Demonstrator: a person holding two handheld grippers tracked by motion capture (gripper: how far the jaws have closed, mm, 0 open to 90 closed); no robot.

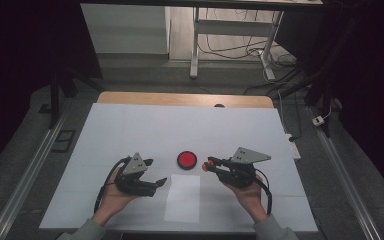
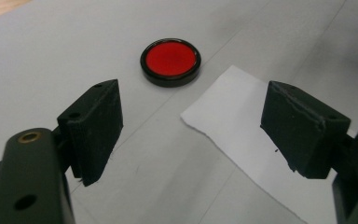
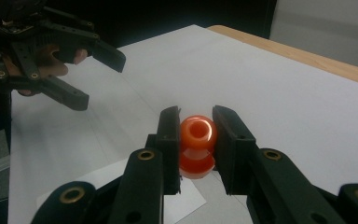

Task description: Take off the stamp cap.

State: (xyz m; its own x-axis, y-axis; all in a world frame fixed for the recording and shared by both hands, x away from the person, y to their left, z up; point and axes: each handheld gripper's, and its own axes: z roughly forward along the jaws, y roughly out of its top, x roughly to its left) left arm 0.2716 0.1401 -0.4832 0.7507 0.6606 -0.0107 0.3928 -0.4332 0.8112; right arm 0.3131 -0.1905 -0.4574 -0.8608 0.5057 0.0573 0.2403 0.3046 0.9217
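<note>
A round red disc in a black rim [image 1: 186, 160] [image 2: 171, 60] lies flat on the white table, between the two grippers. In front of it lies a white sheet of paper [image 1: 182, 197] [image 2: 247, 140]. My left gripper [image 1: 156, 171] [image 2: 191, 135] hovers left of the paper, jaws open and empty, pointing toward the disc. My right gripper [image 1: 207, 166] [image 3: 196, 140] is shut on a small orange knob [image 1: 205, 167] [image 3: 196, 144] with a narrow waist, held just right of the disc. The right gripper view also takes in the left gripper [image 3: 100, 81], open, farther off.
The white table cover [image 1: 130, 130] ends at a wooden strip [image 1: 185, 99] on the far side, where a small dark object [image 1: 219, 105] sits. Beyond it stand desk legs [image 1: 195, 45] and floor cables [image 1: 240, 50]. Metal rails [image 1: 30, 170] run along both sides.
</note>
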